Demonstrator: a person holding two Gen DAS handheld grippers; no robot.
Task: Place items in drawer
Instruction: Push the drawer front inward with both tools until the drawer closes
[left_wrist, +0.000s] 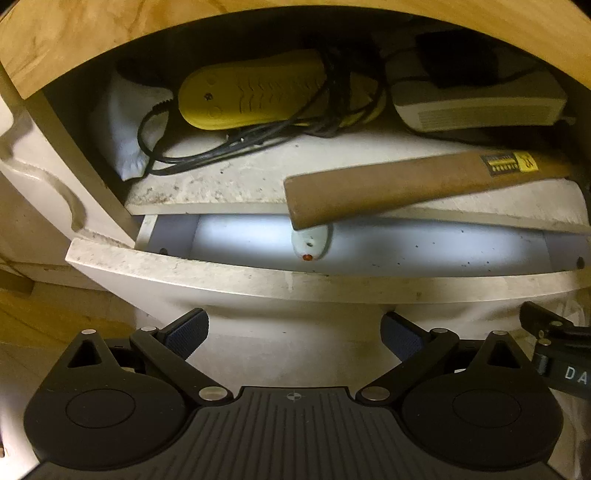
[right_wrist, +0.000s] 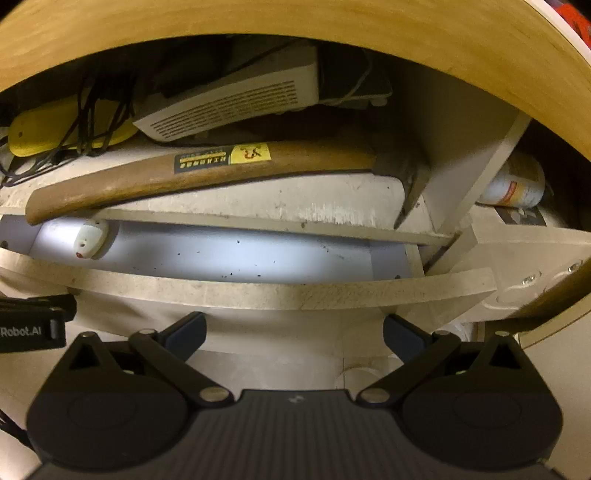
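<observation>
**Empty grippers before a part-open drawer**

While both jaws stand wide and hold nothing, the left hand-held gripper (left_wrist: 293, 334) and right hand-held gripper (right_wrist: 294, 332) hover just before the drawer (left_wrist: 258, 275), which is only slightly open. A small white device (left_wrist: 309, 243) lies inside. On the shelf (left_wrist: 229, 184) above, the hammer (left_wrist: 417, 186) overhangs the gap; probably pull the drawer wider first. Behind lie a yellow gadget (left_wrist: 255, 92) with cords and a white box (left_wrist: 476, 107), dimly lit.

A home storage cabinet: a hammer (left_wrist: 424, 184), tangled cables (left_wrist: 236, 147) and a router (left_wrist: 476, 107) share its dusty shelf (left_wrist: 221, 184).
</observation>
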